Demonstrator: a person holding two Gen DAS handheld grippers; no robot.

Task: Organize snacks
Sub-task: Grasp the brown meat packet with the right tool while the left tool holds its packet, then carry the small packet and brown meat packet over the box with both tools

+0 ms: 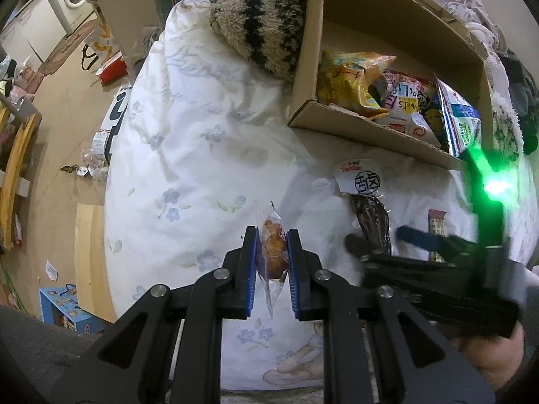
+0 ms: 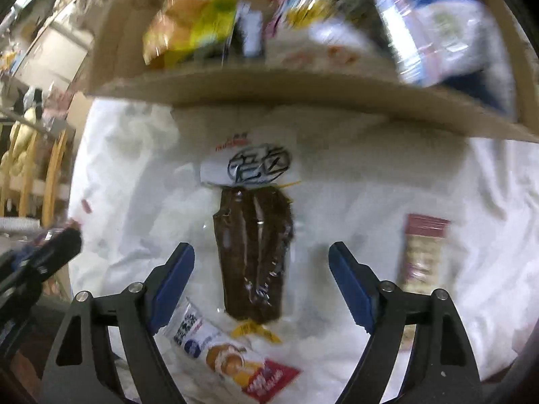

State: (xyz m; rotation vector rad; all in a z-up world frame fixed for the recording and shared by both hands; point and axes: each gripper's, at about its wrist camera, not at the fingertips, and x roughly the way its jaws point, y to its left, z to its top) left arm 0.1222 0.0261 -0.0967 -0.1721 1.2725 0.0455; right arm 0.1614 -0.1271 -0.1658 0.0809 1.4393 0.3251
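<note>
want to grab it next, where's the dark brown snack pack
The dark brown snack pack lies on the white quilt between the open right gripper fingers, just below the cardboard box.

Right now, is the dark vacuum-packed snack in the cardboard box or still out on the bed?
Out. The dark snack pack lies on the white quilt, in front of the box wall.

Matt cardboard box [image 1: 397,17], glossy plastic snack packets [image 1: 347,84], soft cotton quilt [image 1: 188,141].
</note>
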